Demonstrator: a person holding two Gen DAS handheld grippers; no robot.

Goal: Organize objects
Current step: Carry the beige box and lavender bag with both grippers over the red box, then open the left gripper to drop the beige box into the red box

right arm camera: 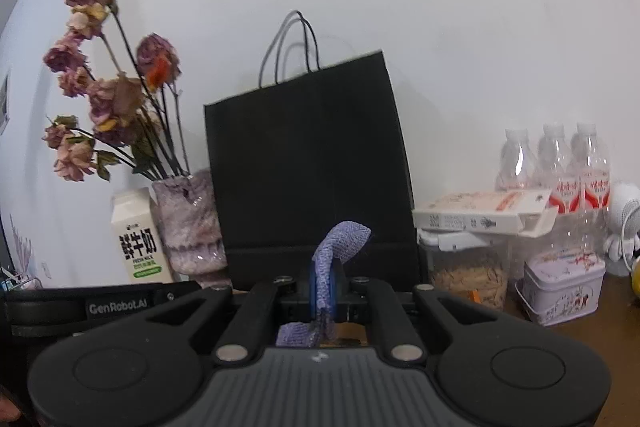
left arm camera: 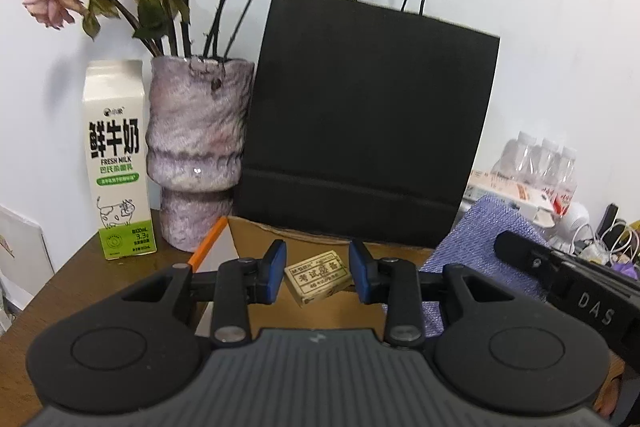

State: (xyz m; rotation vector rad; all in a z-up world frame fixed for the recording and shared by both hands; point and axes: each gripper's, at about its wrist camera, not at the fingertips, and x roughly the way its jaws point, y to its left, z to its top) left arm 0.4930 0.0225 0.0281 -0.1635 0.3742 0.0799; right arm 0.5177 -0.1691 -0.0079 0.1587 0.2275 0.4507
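The small eraser box [left arm camera: 319, 278] sat tilted between the blue pads of your left gripper [left arm camera: 318, 277], over the open cardboard box [left arm camera: 256, 239]; the jaws stood apart around it, and contact could not be judged. Your right gripper [right arm camera: 325, 287] was clamped tight on the purple cloth [right arm camera: 340, 239]. Behind stood the black paper bag [left arm camera: 368, 115], the vase [left arm camera: 196, 155] and the milk carton [left arm camera: 118, 163].

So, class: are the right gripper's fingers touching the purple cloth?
Touching. The right wrist view shows the right gripper shut on the purple cloth, which is pinched between its blue pads, with no gap visible.
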